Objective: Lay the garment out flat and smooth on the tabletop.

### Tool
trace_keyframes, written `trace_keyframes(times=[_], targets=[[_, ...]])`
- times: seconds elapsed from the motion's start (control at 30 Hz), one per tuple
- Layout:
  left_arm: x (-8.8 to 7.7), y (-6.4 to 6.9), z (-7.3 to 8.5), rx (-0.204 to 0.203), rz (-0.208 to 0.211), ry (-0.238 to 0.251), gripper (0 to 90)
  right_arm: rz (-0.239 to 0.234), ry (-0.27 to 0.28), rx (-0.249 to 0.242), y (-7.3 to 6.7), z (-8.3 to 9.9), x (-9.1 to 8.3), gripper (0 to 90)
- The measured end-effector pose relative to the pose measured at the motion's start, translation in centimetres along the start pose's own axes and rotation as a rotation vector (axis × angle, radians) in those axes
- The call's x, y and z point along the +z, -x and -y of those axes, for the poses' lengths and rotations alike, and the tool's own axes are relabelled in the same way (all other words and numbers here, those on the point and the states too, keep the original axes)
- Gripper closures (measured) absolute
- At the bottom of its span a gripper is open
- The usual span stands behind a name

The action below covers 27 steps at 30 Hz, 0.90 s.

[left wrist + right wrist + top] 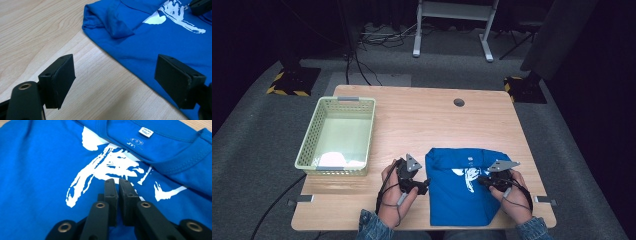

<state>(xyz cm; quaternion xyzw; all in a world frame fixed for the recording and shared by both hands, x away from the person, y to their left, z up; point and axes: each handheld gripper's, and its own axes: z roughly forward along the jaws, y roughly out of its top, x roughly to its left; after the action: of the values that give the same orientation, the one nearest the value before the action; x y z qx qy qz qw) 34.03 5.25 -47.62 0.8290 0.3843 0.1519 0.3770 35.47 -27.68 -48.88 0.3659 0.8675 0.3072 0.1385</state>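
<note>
Wooden worktop under dim light: the right gripper has its jaws pressed together over the white print of the blue shirt, lying folded by the near edge. The left gripper is spread beside its hem. Soft, light cloth; pinch a folded edge.

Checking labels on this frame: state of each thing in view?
Blue T-shirt: folded, flat on the table, white print up.
Basket: upright, something white inside.
Left tool: open, over the shirt's edge.
Right tool: shut, over the print; cloth pinched unclear.
</note>
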Motion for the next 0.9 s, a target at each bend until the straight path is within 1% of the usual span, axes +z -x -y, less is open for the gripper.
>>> trace_keyframes(times=[0.07,0.2,0.47,0.63,0.67,0.77,0.9], targets=[[0.1,0.1,-0.1,0.004,0.002,0.002,16.4,-0.001,0.008,0.002,0.0,0.1,-0.4,86.0],[0.4,0.4,-0.5,0.014,0.011,0.004,16.4,0.01,0.032,0.005,-0.2,0.3,-1.8,86.0],[1.1,0.8,-1.1,0.026,0.032,-0.001,16.4,0.03,0.055,0.014,-0.2,0.9,-4.2,85.8],[1.6,1.2,-1.6,0.035,0.043,-0.002,16.4,0.05,0.066,0.028,-0.2,1.9,-5.6,85.8],[1.7,1.2,-1.7,0.041,0.041,-0.003,16.4,0.052,0.067,0.033,-0.2,2.1,-5.9,85.8],[2.1,1.5,-2.0,0.053,0.059,0.0,16.4,0.064,0.071,0.045,-0.1,2.8,-6.8,85.8],[2.4,1.8,-2.3,0.078,0.062,0.003,16.3,0.079,0.07,0.066,0.1,3.7,-7.7,85.6]])
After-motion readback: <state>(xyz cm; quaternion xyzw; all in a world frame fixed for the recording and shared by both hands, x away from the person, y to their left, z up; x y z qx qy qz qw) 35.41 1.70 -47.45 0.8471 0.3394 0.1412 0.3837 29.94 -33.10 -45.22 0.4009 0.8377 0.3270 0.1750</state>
